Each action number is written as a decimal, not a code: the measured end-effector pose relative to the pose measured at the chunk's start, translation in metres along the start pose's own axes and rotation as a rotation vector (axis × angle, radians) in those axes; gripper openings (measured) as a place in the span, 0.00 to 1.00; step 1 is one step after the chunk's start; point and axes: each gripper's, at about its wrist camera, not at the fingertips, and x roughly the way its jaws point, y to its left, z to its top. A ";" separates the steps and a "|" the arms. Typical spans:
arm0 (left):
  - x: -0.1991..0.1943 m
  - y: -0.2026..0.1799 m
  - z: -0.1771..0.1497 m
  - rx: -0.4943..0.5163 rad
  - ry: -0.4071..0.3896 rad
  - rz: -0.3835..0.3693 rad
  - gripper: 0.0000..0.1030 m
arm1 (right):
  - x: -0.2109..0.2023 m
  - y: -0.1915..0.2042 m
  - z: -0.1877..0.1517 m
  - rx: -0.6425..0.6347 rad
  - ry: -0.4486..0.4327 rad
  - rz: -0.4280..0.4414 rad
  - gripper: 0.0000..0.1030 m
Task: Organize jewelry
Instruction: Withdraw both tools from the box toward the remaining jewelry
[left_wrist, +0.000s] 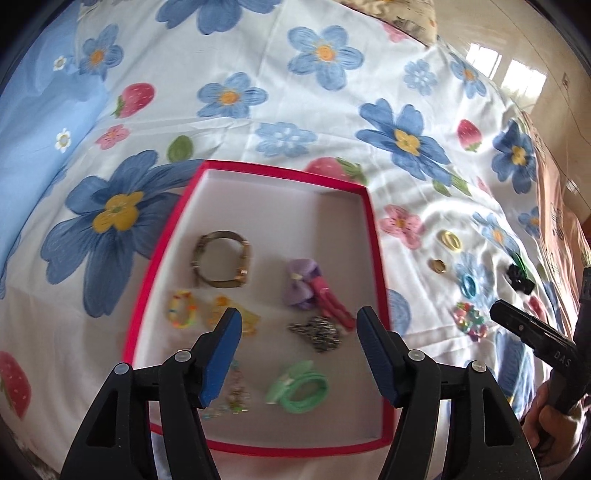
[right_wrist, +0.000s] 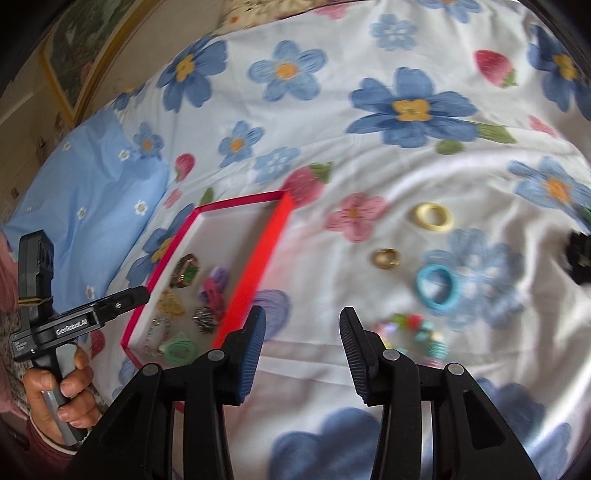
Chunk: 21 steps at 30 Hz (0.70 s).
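A red tray (left_wrist: 373, 236) with a white floor lies on the flowered bedsheet. It holds a gold watch (left_wrist: 221, 264), a purple bow (left_wrist: 301, 282), a pink clip (left_wrist: 334, 306), a zebra-patterned clip (left_wrist: 317, 332), green hair ties (left_wrist: 301, 391) and a beaded bracelet (left_wrist: 181, 309). My left gripper (left_wrist: 299, 321) hovers open over the tray, empty. Right of the tray (right_wrist: 258, 258), on the sheet, lie a yellow ring (right_wrist: 434, 217), a gold ring (right_wrist: 386, 258), a blue hair tie (right_wrist: 437, 286) and a colourful bead bracelet (right_wrist: 413, 332). My right gripper (right_wrist: 303, 317) is open above the sheet, holding nothing.
A black clip (right_wrist: 580, 258) lies near the bed's right side. A light blue pillow (right_wrist: 92, 192) sits left of the tray. A person's hand (right_wrist: 55, 391) grips the left tool's handle. Beyond the bed's right edge is a shiny floor (left_wrist: 517, 74).
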 end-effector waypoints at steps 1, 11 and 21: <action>0.001 -0.004 0.000 0.006 0.002 -0.008 0.63 | -0.004 -0.007 -0.001 0.012 -0.004 -0.010 0.42; 0.015 -0.043 0.014 0.079 0.013 -0.048 0.63 | -0.020 -0.044 -0.004 0.069 -0.027 -0.067 0.42; 0.046 -0.074 0.026 0.136 0.043 -0.061 0.63 | -0.015 -0.071 0.002 0.098 -0.032 -0.099 0.42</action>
